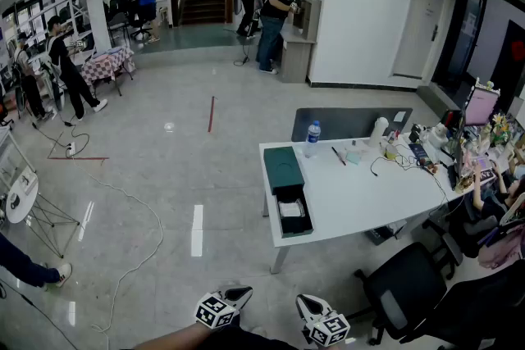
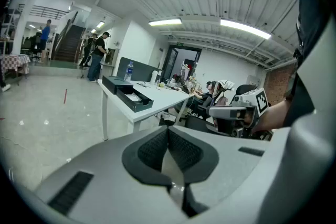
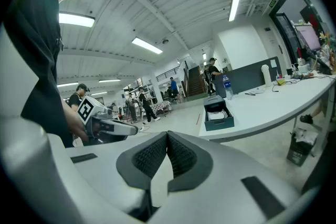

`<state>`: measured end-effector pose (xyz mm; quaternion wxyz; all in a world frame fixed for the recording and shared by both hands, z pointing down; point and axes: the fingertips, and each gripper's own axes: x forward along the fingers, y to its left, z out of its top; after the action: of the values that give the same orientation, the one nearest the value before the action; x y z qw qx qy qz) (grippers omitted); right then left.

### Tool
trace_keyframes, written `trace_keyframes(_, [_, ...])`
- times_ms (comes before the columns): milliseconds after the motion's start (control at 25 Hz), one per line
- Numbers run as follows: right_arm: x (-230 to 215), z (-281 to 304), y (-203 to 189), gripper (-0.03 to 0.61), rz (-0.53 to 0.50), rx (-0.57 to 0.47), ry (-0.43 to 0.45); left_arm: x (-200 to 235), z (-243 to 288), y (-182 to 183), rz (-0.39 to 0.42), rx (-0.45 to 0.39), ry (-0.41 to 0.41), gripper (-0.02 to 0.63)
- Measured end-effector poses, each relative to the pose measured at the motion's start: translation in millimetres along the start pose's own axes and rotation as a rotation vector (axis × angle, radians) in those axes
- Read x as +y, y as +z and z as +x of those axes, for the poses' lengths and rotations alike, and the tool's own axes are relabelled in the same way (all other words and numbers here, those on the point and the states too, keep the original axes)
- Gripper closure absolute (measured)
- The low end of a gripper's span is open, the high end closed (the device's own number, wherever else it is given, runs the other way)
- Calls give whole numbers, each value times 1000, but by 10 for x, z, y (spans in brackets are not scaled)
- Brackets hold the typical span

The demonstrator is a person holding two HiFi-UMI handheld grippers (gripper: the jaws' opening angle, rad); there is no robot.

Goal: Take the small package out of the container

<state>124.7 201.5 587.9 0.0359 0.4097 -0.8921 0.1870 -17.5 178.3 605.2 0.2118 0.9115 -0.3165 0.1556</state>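
Observation:
A dark green container stands at the near end of a white table (image 1: 361,193). Its open tray (image 1: 293,213) holds a small white package (image 1: 290,209), and its lid part (image 1: 283,168) lies just behind. Both grippers hang low at the bottom edge of the head view, well short of the table: the left gripper (image 1: 238,293) and the right gripper (image 1: 308,303). In the left gripper view the left gripper (image 2: 168,152) is shut and empty, with the container (image 2: 131,98) far ahead. The right gripper (image 3: 167,155) is likewise shut and empty, and the container (image 3: 218,116) with the package (image 3: 217,114) is distant.
A water bottle (image 1: 312,138), cables and desk clutter (image 1: 410,152) cover the table's far part. A black office chair (image 1: 406,287) stands near my right. A cable (image 1: 123,201) trails over the glossy floor. Several people stand far off (image 1: 271,12).

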Motion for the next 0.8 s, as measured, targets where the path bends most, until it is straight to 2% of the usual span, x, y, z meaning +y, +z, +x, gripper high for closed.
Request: trace_keyframes(800, [-4,-14,68,552,-10,-24,9,-22,-104,86,6,-36,49,604])
